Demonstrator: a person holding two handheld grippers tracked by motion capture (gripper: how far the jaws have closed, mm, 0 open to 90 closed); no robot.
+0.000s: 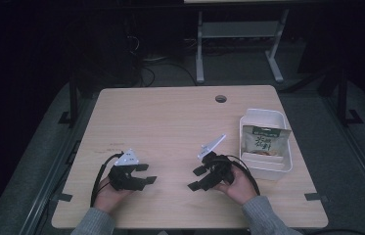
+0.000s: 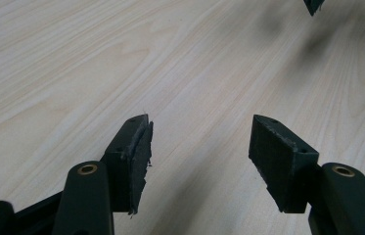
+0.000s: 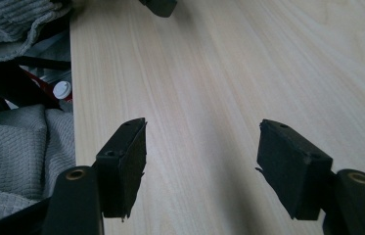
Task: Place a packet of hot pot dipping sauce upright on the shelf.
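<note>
Left gripper (image 1: 147,174), right gripper (image 1: 197,178): jaws apart, empty.

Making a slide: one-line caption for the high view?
Two open grippers, left and right, rest on a wooden table beside a binned snack packet.

Your bare table (image 1: 170,122) gives free passage everywhere left and centre; the white bin (image 1: 264,142) with its snack bag (image 1: 264,139) blocks the right edge.

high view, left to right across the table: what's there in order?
Left claw → right claw → white bin with a green snack packet standing in it. The round cable hole sits farther back, between the right claw and the bin.
</note>
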